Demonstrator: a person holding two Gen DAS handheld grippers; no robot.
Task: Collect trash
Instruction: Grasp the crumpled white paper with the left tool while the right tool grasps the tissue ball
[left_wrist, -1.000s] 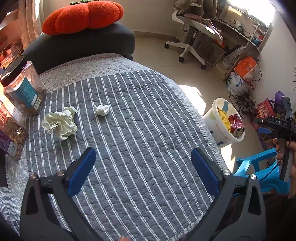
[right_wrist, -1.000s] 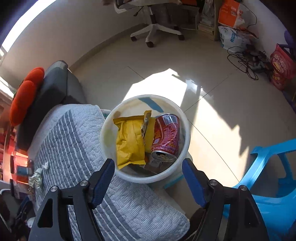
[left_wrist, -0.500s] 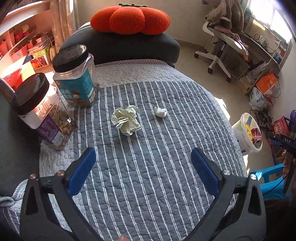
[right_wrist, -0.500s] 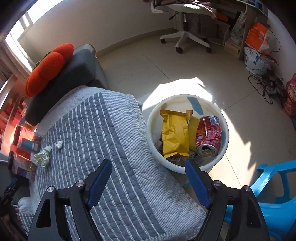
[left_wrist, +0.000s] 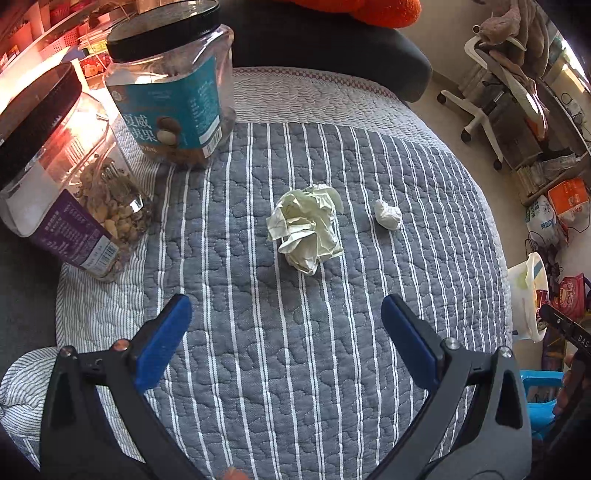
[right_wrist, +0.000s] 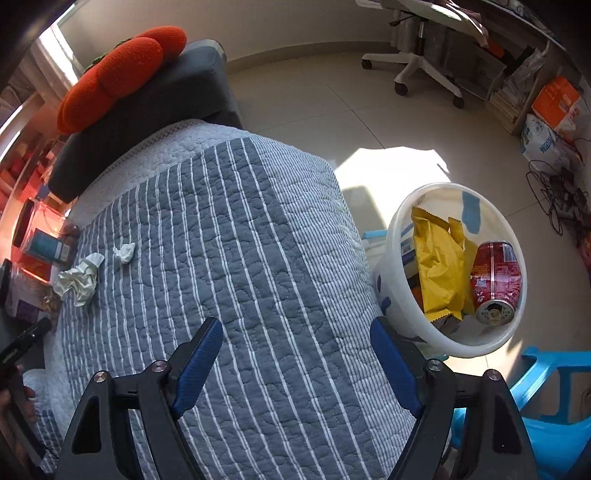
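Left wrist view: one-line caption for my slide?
Open left tool above striped quilt, facing crumpled paper and small tissue wad; two nut jars behind.

Daylight scene, both views bright and sharp, no motion blur. Strong fisheye bend, dark vignette in the corners, straight quilt (left_wrist: 295, 332) stripes curve outward. Left wrist view: warm orange-red glare blows out the top left, washing over the two clear jars (left_wrist: 173, 92) and the shelf behind; crumpled paper (left_wrist: 306, 229) evenly lit with a soft shadow under it. Right wrist view: hard sun patch on the floor (right_wrist: 388, 166), overexposed, with sharp-edged shadows; sun also hits inside the white bin (right_wrist: 402, 221), rim near clipping, can (right_wrist: 496, 280) shiny. Window glow top left, red cast at the left edge. Black gripper frames in the foreground read dark, low detail.
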